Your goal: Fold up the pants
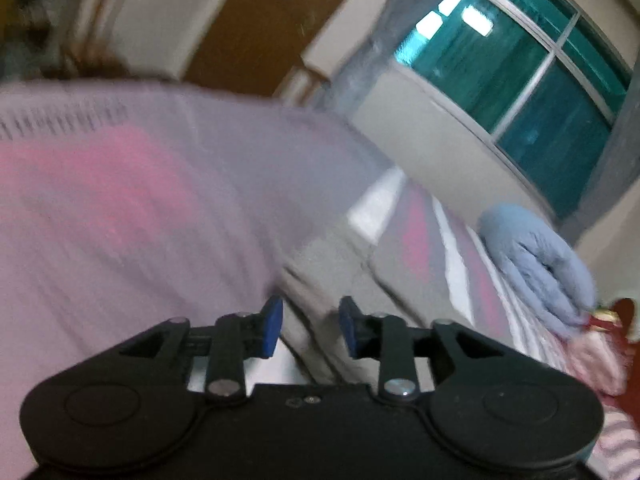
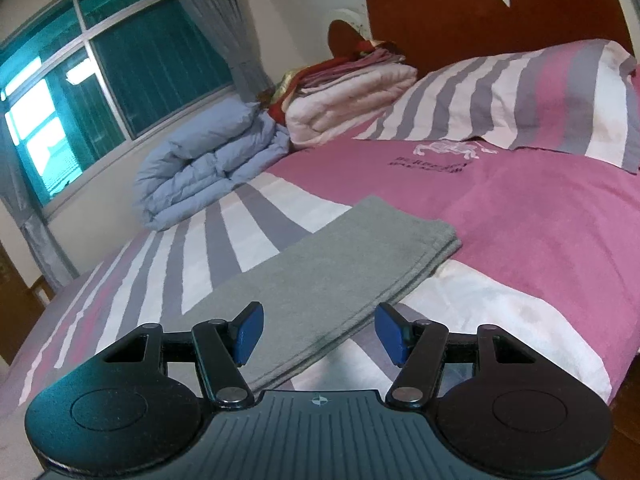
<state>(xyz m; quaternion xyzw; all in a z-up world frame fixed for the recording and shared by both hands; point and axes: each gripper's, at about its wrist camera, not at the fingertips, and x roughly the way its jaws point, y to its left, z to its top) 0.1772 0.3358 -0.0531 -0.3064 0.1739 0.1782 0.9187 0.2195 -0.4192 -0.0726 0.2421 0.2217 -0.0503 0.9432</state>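
Note:
The grey pants [image 2: 320, 276] lie folded in a long flat strip on the striped bedspread [image 2: 540, 216], running from near my right gripper toward the bed's middle. My right gripper [image 2: 318, 332] is open, its blue pads on either side of the strip's near end, just above it. In the blurred left wrist view the grey pants [image 1: 328, 280] lie just ahead of my left gripper [image 1: 310, 330], which is open with nothing between its pads.
A folded blue duvet [image 2: 208, 164] and a stack of pink and white blankets [image 2: 348, 96] sit by the window wall [image 2: 120, 56]. A striped pillow [image 2: 520, 92] lies at the wooden headboard [image 2: 480, 4]. The bed's near edge falls off at right.

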